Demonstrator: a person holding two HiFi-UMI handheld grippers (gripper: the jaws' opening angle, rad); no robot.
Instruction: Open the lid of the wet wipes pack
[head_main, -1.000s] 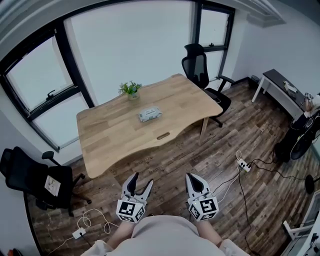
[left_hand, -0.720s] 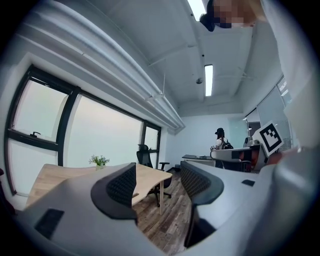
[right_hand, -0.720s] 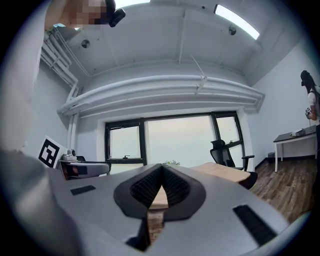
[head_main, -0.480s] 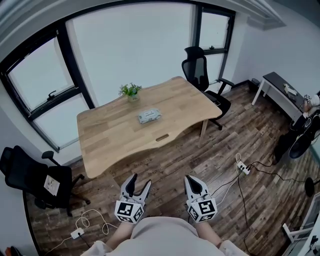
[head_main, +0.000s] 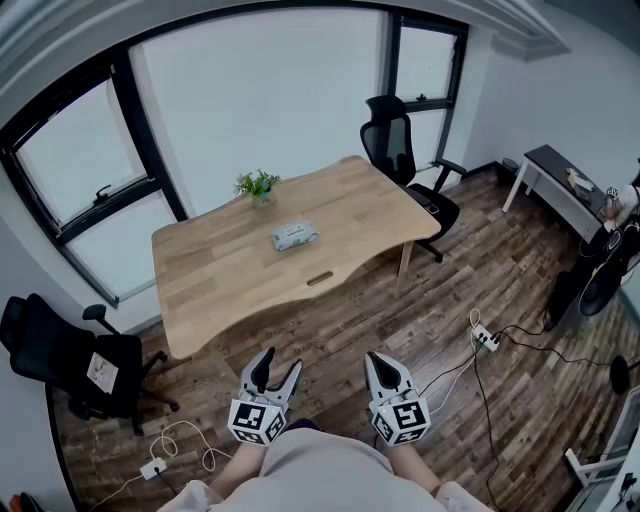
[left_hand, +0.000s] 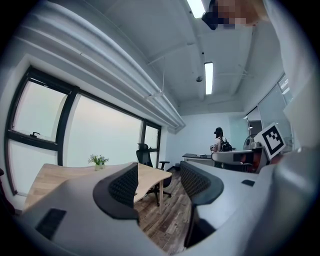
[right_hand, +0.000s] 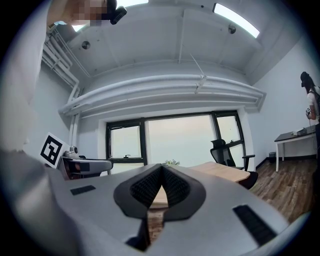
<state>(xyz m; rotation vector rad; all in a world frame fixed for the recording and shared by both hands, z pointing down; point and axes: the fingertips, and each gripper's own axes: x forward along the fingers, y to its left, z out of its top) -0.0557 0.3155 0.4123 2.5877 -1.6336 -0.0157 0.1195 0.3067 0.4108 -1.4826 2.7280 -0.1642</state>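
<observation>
Approach stage: the wipes pack (head_main: 295, 235) lies mid-tabletop (head_main: 220, 270), far ahead of both grippers. Left gripper (head_main: 279, 365) has jaws spread and empty; right gripper (head_main: 380, 360) has jaws pressed together. Next move, I reckon: step closer and reach for the lid.

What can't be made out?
Head view: the pale green rectangular wet wipes pack on the light wooden table is too small to show its lid's state.
Left gripper view: the open grey left claw blocks much of the table; no pack shows.
Right gripper view: the shut grey right claw does likewise.
</observation>
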